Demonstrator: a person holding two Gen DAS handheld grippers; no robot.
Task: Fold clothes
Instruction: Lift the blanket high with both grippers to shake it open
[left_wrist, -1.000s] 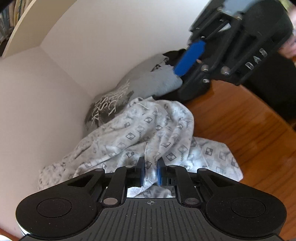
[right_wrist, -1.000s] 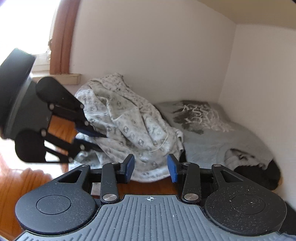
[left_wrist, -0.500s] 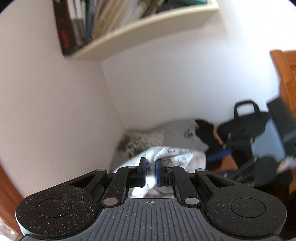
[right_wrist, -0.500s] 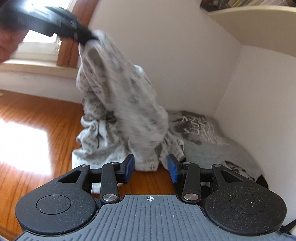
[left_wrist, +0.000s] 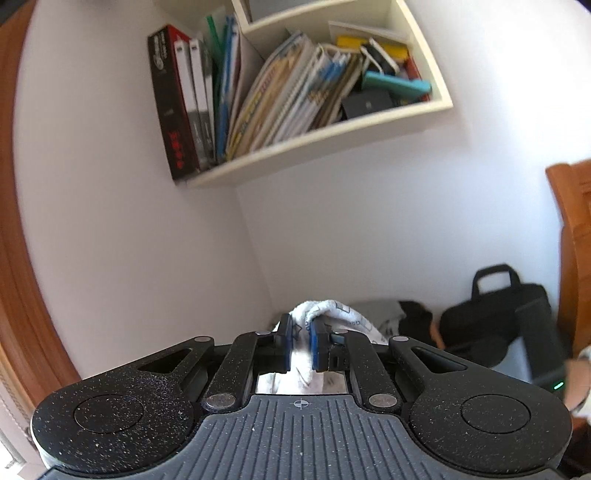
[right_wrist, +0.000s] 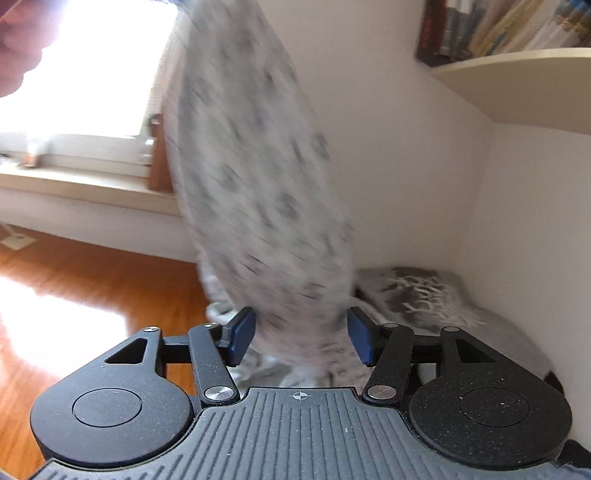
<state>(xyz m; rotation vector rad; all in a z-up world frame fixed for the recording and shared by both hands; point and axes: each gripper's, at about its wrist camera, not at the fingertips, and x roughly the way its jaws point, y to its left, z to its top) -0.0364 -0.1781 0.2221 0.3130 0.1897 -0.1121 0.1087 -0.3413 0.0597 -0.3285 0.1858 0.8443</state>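
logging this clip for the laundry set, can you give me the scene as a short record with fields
held garment: white patterned garment, hanging lifted off the wooden floor, blurred
left hand-held gripper: shut on a bunch of the garment
right hand-held gripper: jaws opening; cloth hangs between the pads, not pinched
other clothes: grey printed shirt lying in the wall corner
background: wall shelf of books, black bag by the wall
fold state: not yet begun
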